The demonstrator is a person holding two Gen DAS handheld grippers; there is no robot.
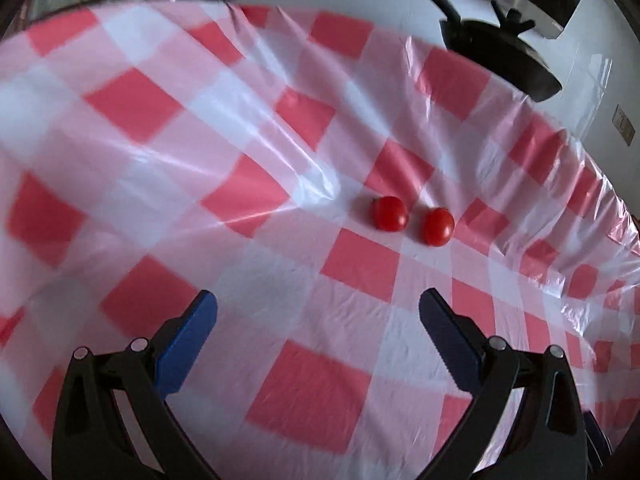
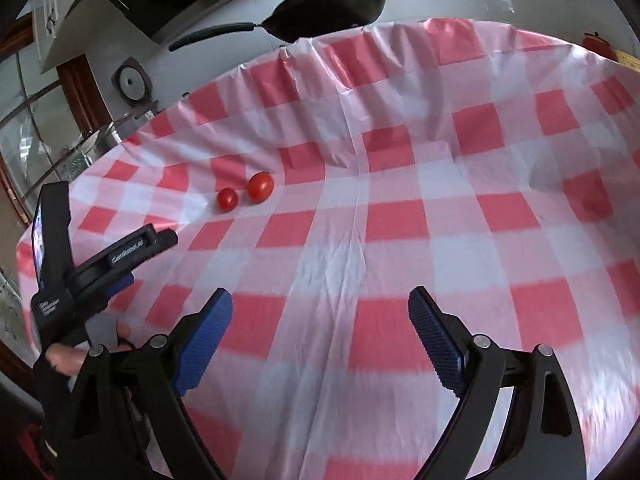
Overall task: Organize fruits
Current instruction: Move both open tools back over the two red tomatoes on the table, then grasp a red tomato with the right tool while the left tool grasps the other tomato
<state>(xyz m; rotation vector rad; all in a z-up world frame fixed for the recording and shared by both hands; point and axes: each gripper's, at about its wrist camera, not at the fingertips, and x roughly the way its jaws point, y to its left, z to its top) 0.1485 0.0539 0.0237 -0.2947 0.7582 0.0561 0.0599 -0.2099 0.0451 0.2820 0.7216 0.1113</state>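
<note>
Two small red tomatoes lie side by side on a red-and-white checked plastic tablecloth (image 1: pixel 280 280). In the left wrist view the left tomato (image 1: pixel 389 213) and the right tomato (image 1: pixel 438 226) sit ahead and to the right of my left gripper (image 1: pixel 318 306), which is open and holds nothing. In the right wrist view the smaller tomato (image 2: pixel 227 199) and the larger one (image 2: pixel 260 186) lie far ahead to the left. My right gripper (image 2: pixel 320 304) is open and empty over the cloth (image 2: pixel 400 220). The left gripper body (image 2: pixel 120 256) shows at the left, held by a gloved hand (image 2: pixel 60 360).
A black frying pan (image 2: pixel 332 4) hangs over the far table edge; it also shows in the left wrist view as a dark pan (image 1: pixel 500 60). The cloth bunches into ripples along the far edge (image 1: pixel 580 200). A window (image 2: pixel 32 128) lies beyond the left side.
</note>
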